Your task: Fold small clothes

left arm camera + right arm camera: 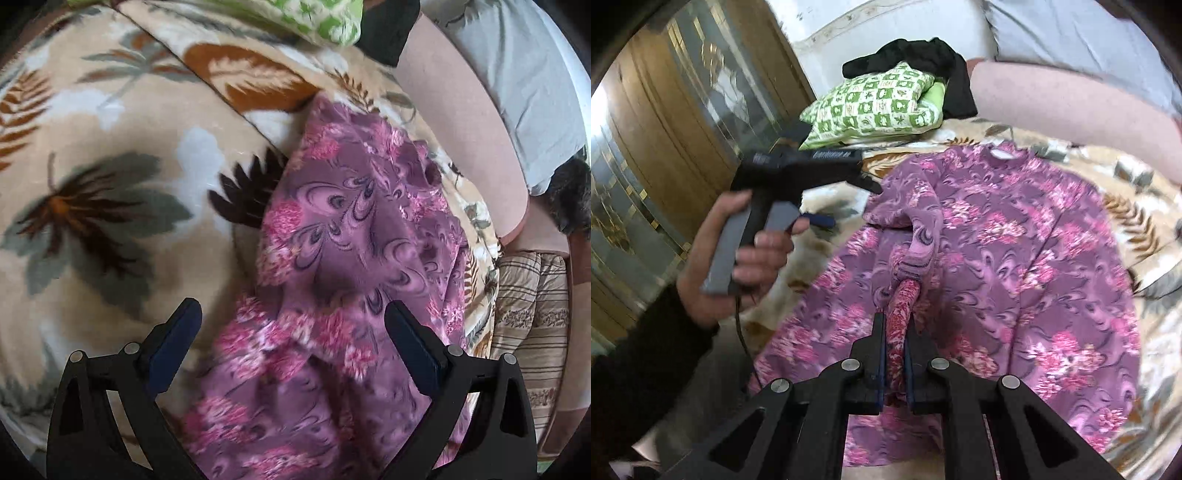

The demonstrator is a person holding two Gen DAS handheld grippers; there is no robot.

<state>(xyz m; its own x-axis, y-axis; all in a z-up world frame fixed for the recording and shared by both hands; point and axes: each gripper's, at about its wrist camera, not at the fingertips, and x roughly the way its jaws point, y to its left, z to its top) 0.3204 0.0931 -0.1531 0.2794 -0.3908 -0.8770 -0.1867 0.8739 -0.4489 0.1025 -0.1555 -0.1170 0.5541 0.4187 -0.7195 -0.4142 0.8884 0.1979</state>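
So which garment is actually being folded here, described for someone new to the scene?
Start from the leaf-print blanket covering the bed. Spread across it lies the purple floral top, one bunched fold pinched in the right gripper. Unlike the black clothes heaped on the green checked pillow, it is pink-flowered.

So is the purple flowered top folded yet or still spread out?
Mostly spread: the purple top lies open on the blanket, neckline showing. Only one sleeve is lifted over it, pinched in the right gripper.

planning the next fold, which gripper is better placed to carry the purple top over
Right. The right gripper is already shut on a bunched fold of the top; the left gripper hangs above it, jaws open, holding nothing.
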